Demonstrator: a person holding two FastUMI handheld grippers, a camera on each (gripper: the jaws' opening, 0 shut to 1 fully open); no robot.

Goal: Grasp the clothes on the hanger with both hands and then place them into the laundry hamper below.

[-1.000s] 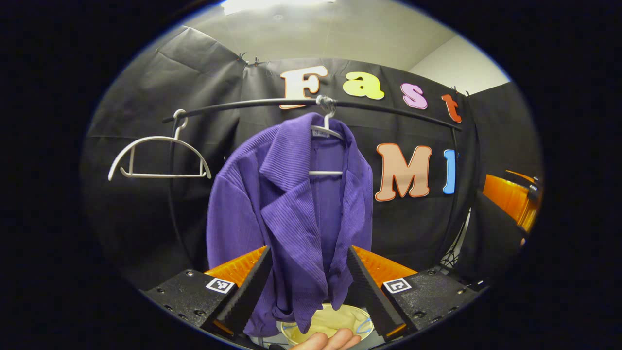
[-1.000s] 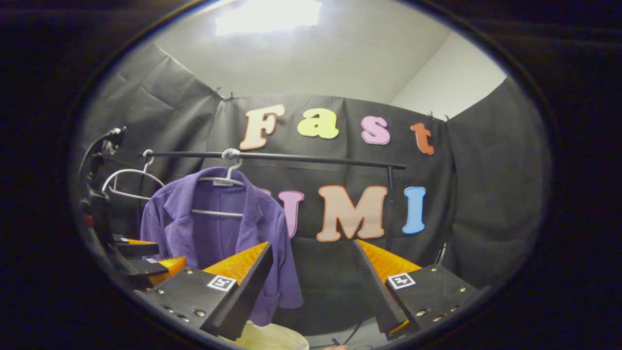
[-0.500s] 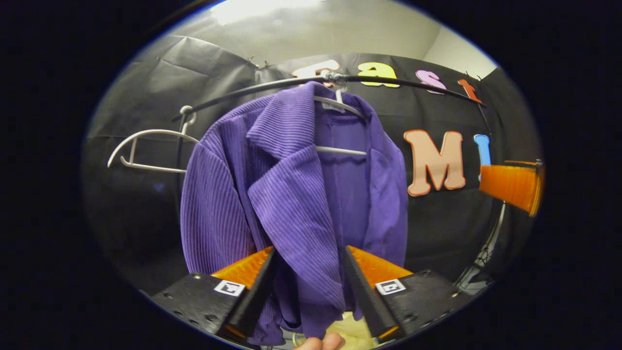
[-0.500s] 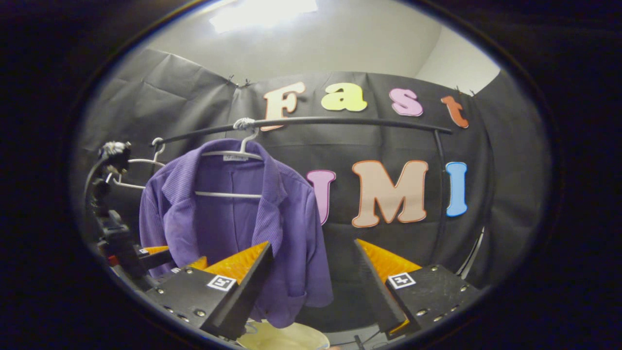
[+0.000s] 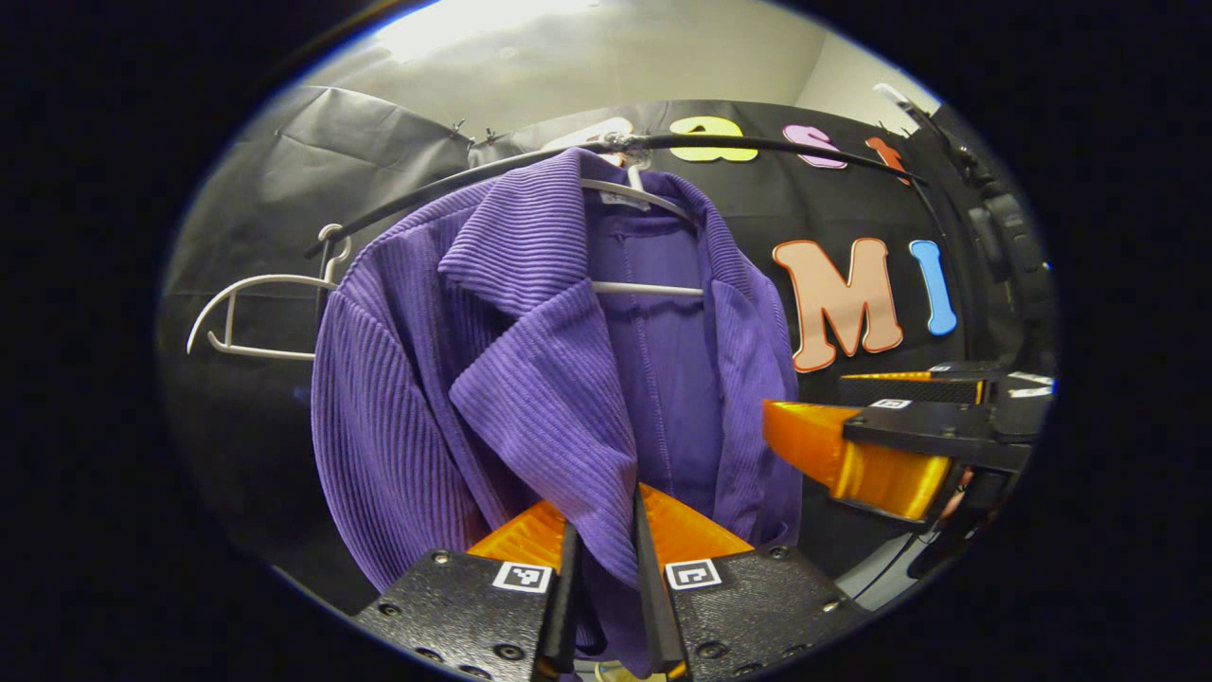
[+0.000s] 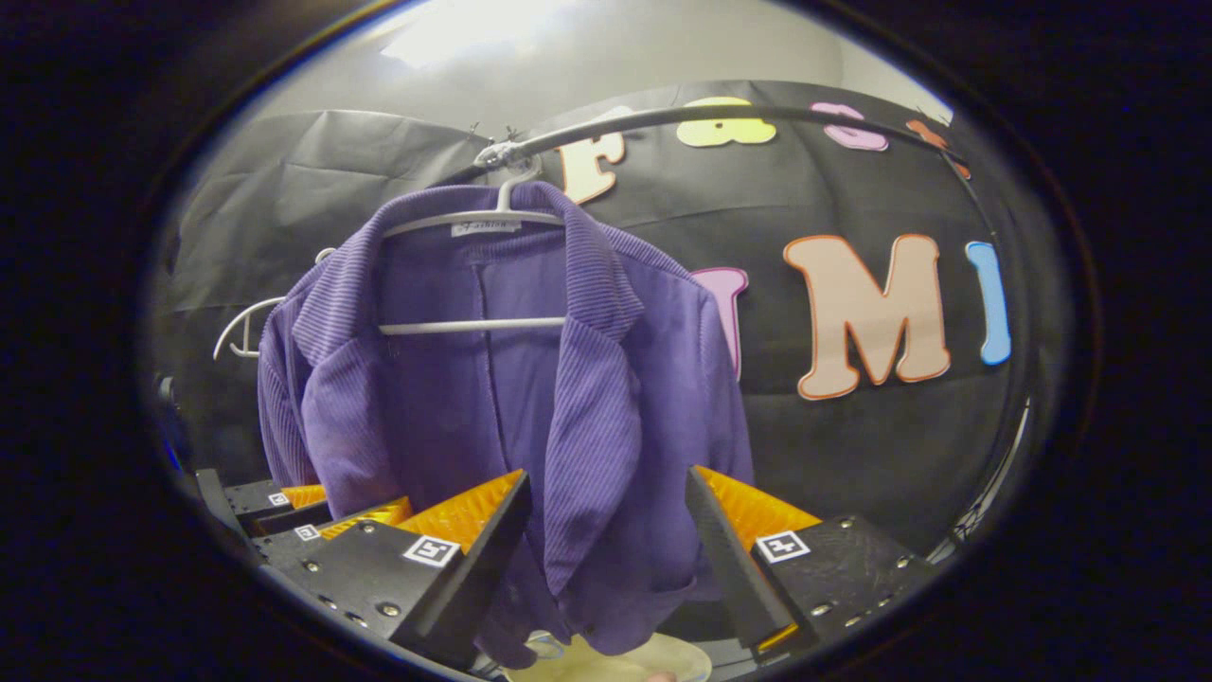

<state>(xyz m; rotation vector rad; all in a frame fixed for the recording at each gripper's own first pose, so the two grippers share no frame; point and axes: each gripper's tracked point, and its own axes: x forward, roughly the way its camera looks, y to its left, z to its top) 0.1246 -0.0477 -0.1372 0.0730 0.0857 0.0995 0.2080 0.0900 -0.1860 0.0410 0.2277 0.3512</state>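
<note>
On rail: jacket [image 5: 530, 379] | left tool [image 5: 603, 559] clamps lapel edge | right tool [image 6: 606, 530] spread

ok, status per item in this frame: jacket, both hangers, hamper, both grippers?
purple jacket: hanging on its hanger, front open
jacket's hanger: hooked on the rail
spare hanger: bare, on the rail
hamper: below the jacket, rim just visible
left gripper: shut on the jacket's lapel
right gripper: open, jacket hem between fingers

We see both views from close below, tilted up at the same purple jacket [image 5: 530, 379] [image 6: 492, 398] and rail [image 5: 757, 144] [image 6: 701, 116], left nearer
</note>
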